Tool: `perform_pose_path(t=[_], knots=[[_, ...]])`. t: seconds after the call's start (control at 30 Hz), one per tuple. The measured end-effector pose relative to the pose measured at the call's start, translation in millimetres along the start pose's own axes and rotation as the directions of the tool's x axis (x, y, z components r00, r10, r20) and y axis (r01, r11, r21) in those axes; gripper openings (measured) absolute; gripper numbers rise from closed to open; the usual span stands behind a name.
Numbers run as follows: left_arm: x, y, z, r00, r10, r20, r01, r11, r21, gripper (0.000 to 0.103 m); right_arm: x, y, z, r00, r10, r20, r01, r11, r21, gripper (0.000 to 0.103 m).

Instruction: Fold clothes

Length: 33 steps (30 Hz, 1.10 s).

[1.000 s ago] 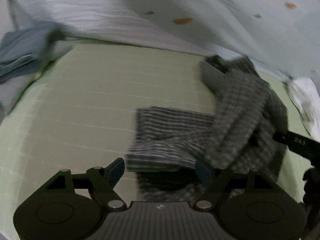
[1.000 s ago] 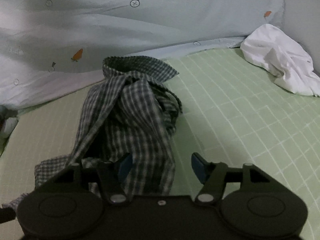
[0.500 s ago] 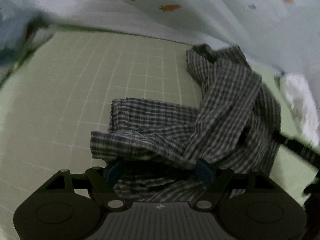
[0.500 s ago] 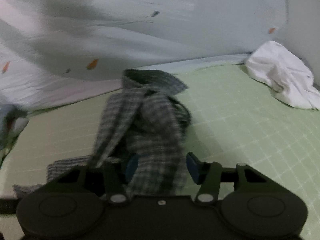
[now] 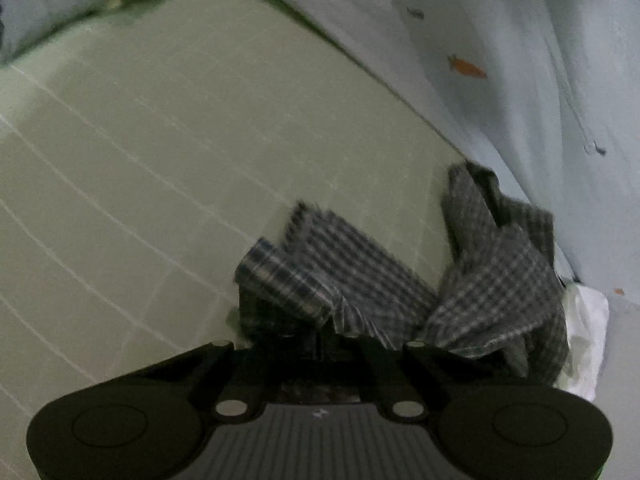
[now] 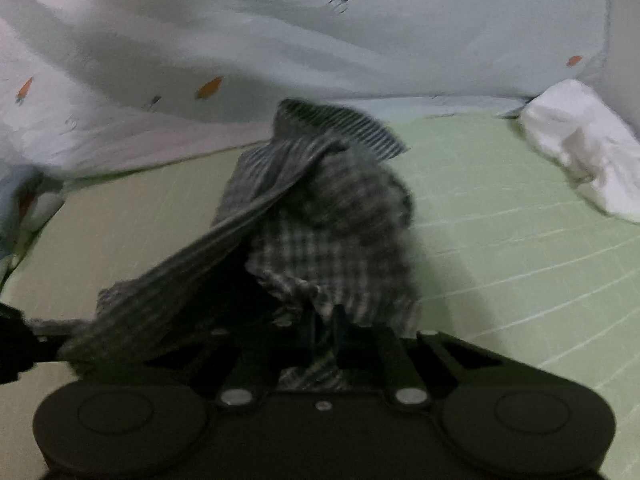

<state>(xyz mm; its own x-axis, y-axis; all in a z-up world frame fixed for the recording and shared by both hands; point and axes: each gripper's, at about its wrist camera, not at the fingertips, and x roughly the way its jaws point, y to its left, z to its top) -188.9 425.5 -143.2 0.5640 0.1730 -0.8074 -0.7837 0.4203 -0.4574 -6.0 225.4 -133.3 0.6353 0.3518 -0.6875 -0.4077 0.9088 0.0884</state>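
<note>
garment: a dark grey-and-white checked cotton shirt (image 5: 492,280) is seen crumpled on a pale green mattress cover with white grid lines (image 5: 160,160), near its far edge.
left gripper (image 5: 318,342): jaws have just been closing and are seen drawn together on a folded edge of the checked shirt.
right gripper (image 6: 324,332): jaws have just been closing and are pinched on a bunched fold of the same shirt, which is lifted off the cover.
backdrop: a pale blue sheet printed with small orange carrots (image 6: 280,40) is banked behind the mattress.
left view only: a blurred blue-grey bundle of cloth (image 5: 60,4) is shown at the far left corner.
right view only: a taut stretch of shirt is shown running towards the frame's lower left.
both views: a crumpled white cloth (image 6: 580,140) is seen beside the sheet.
writing: none can be read; a small pale mark on the left gripper body is too blurred to tell.
</note>
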Motion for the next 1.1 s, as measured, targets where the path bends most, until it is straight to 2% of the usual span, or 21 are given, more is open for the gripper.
perform_pose_path(t=[0.07, 0.13, 0.23, 0.37, 0.43, 0.57, 0.63, 0.7, 0.77, 0.83, 0.9, 1.0, 1.1], knots=[[-8.8, 7.2, 10.5, 0.997, 0.042, 0.066, -0.041, 0.999, -0.014, 0.0, -4.5, -12.6, 2.6, 0.998, -0.049, 0.03, 0.049, 0.999, 0.017, 0.005], [-22.9, 18.5, 23.6, 0.985, 0.093, 0.146, -0.088, 0.995, -0.044, 0.0, -5.8, -29.8, 5.6, 0.994, -0.1, 0.045, 0.097, 0.994, 0.05, 0.005], [-52.5, 39.6, 46.0, 0.946, 0.177, 0.271, -0.155, 0.983, -0.102, 0.0, -6.0, -55.7, 7.2, 0.985, -0.164, 0.05, 0.158, 0.982, 0.107, 0.005], [-91.2, 63.3, 66.2, 0.889, 0.258, 0.379, -0.214, 0.965, -0.154, 0.001, -6.5, -78.6, 6.6, 0.98, -0.195, 0.042, 0.186, 0.97, 0.154, 0.005], [-102.4, 65.7, 67.6, 0.869, 0.28, 0.409, -0.235, 0.959, -0.157, 0.001, -7.3, -84.3, 6.3, 0.981, -0.192, 0.038, 0.183, 0.969, 0.165, 0.005], [-107.3, 49.0, 57.1, 0.838, 0.319, 0.442, -0.304, 0.947, -0.107, 0.001, 0.3, -70.3, 9.3, 0.98, -0.195, 0.03, 0.192, 0.978, 0.08, 0.007], [-104.2, 40.5, 50.8, 0.84, 0.313, 0.443, -0.309, 0.947, -0.082, 0.001, 5.1, -63.3, 11.8, 0.979, -0.204, 0.023, 0.203, 0.978, 0.049, 0.017], [-100.8, 39.4, 47.0, 0.856, 0.291, 0.426, -0.284, 0.955, -0.083, 0.001, 5.7, -59.0, 12.6, 0.98, -0.198, 0.027, 0.197, 0.979, 0.045, 0.043], [-94.0, 39.5, 43.5, 0.877, 0.273, 0.396, -0.258, 0.962, -0.092, 0.001, 4.8, -53.4, 13.0, 0.983, -0.18, 0.04, 0.178, 0.983, 0.042, 0.048], [-87.6, 36.8, 38.2, 0.895, 0.252, 0.368, -0.236, 0.968, -0.09, 0.001, 3.3, -44.4, 13.3, 0.984, -0.168, 0.053, 0.167, 0.986, 0.011, 0.059], [-82.5, 30.7, 33.6, 0.913, 0.218, 0.344, -0.206, 0.976, -0.072, 0.001, 0.1, -35.1, 12.1, 0.985, -0.156, 0.072, 0.158, 0.987, -0.022, 0.075], [-74.9, 19.1, 25.7, 0.938, 0.156, 0.309, -0.152, 0.988, -0.039, 0.001, -2.3, -24.2, 10.0, 0.985, -0.149, 0.085, 0.154, 0.987, -0.054, 0.082], [-68.8, -5.6, 15.3, 0.964, 0.033, 0.265, -0.05, 0.997, 0.057, 0.001, 0.3, -24.6, 8.0, 0.985, -0.159, 0.069, 0.163, 0.985, -0.054, 0.082]])
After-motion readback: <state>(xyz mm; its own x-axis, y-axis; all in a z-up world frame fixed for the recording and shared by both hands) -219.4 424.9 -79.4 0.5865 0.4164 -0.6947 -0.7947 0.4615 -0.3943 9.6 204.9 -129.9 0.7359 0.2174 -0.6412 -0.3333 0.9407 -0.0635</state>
